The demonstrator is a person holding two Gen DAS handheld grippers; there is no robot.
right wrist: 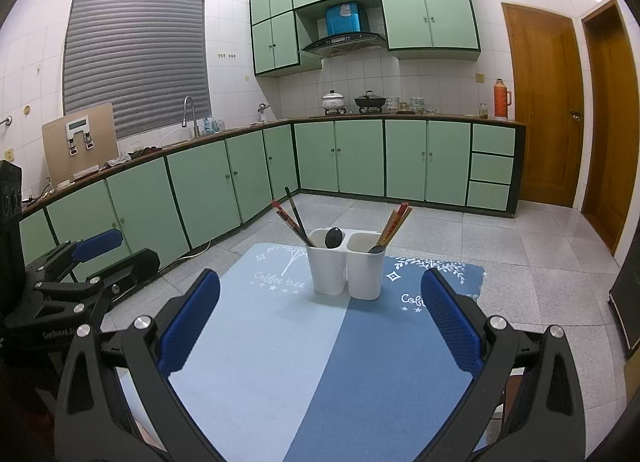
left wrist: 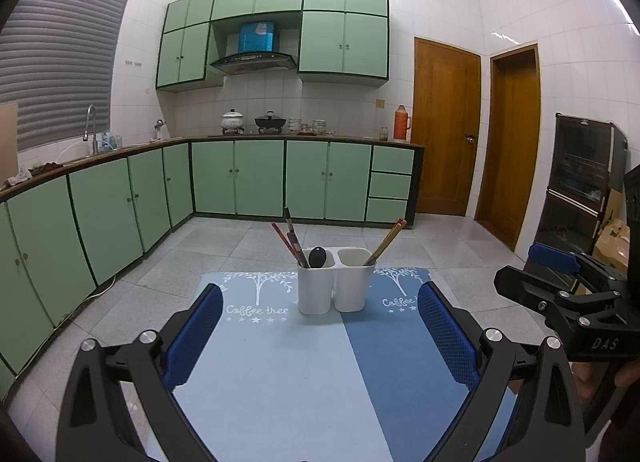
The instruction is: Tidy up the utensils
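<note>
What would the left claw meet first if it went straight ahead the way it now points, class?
Probably the white two-compartment utensil holder, which stands straight ahead between the open fingers of the left claw. The blue mat between looks bare, though depth is hard to judge.

We found a white two-compartment holder (left wrist: 335, 286) upright on the mat. Its left compartment held dark and red chopsticks (left wrist: 289, 236) leaning left, plus a black spoon (left wrist: 317, 257). Its right compartment held red-tipped wooden chopsticks (left wrist: 389, 238) leaning right.
</note>
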